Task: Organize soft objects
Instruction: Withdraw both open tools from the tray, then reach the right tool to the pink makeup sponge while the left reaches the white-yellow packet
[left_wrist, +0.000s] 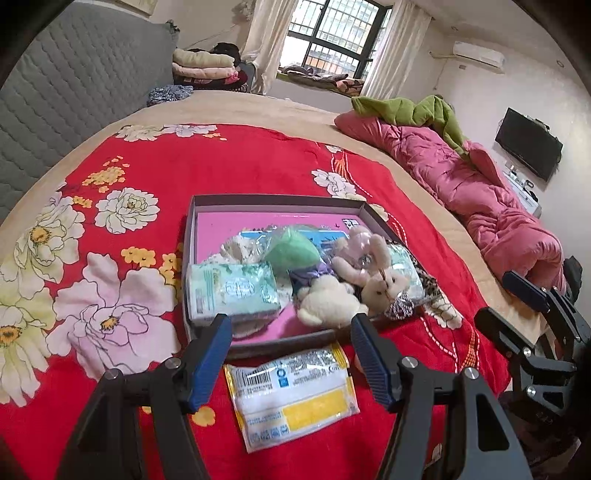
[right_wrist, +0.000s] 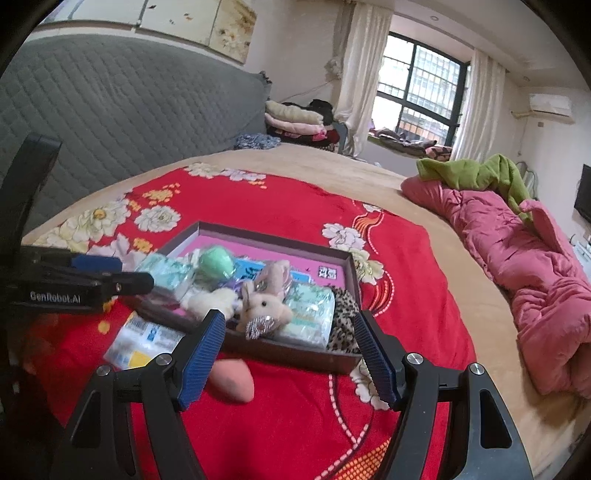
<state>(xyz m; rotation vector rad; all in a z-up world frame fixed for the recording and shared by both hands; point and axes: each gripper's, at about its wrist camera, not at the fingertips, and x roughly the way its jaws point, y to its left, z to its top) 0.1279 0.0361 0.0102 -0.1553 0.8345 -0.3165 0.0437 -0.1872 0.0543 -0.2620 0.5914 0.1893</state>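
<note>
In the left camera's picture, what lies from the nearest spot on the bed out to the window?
Yellow and white packet → box of soft toys → red flowered blanket → beige bedcover → window.

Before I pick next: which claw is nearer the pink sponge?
Right. The right claw hangs just over the pink sponge; the left claw hangs above the yellow packet beside it.

A home bedroom: a wide bed (left_wrist: 258, 110) with a grey quilted headboard (right_wrist: 122, 107), a rumpled pink duvet (right_wrist: 535, 266), folded blankets (left_wrist: 205, 64) (stacked by the curtained window (right_wrist: 421, 88)), and a wall-mounted television (left_wrist: 528, 144).
</note>
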